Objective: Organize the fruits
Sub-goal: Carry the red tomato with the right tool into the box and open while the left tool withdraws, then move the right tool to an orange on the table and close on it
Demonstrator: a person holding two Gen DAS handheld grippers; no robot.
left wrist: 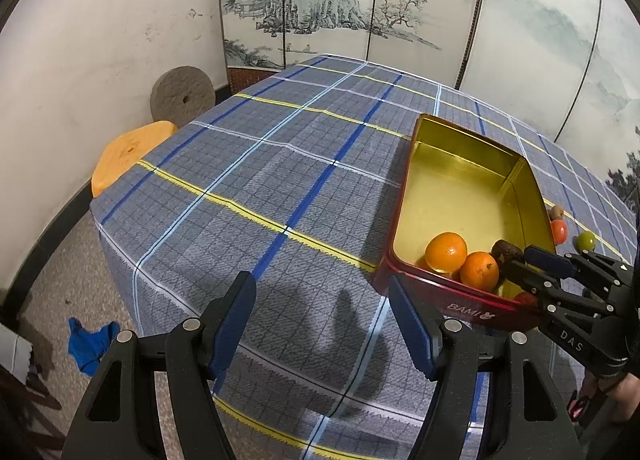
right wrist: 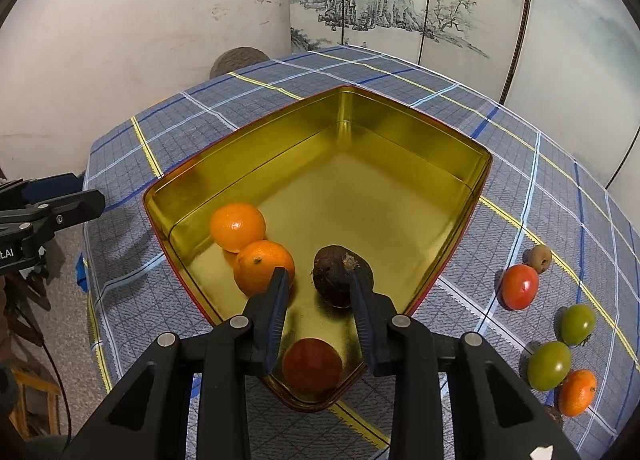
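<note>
The dark brown fruit (right wrist: 342, 280), rough-skinned and dull, is sitting inside the gold-lined tin (right wrist: 400, 132) beside two oranges (right wrist: 264, 266). The right gripper (right wrist: 318, 280) is hovering over it with jaws parted, apparently just touching it; this looks like a drop-off, with the loose tomatoes (right wrist: 519, 286) calling for collection next. The left gripper (left wrist: 322, 300) is idling, spread wide, above the plaid tablecloth (left wrist: 280, 164)

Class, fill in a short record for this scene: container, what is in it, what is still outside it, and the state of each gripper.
container: open red tin, gold inside, on the checked tablecloth
inside: two oranges, brown fruit, dark red fruit
outside, to the tin's right: red tomato, two green fruits, orange, small brown fruit
left gripper: open, empty, over the tablecloth
right gripper: open, over the tin, holding nothing
</note>
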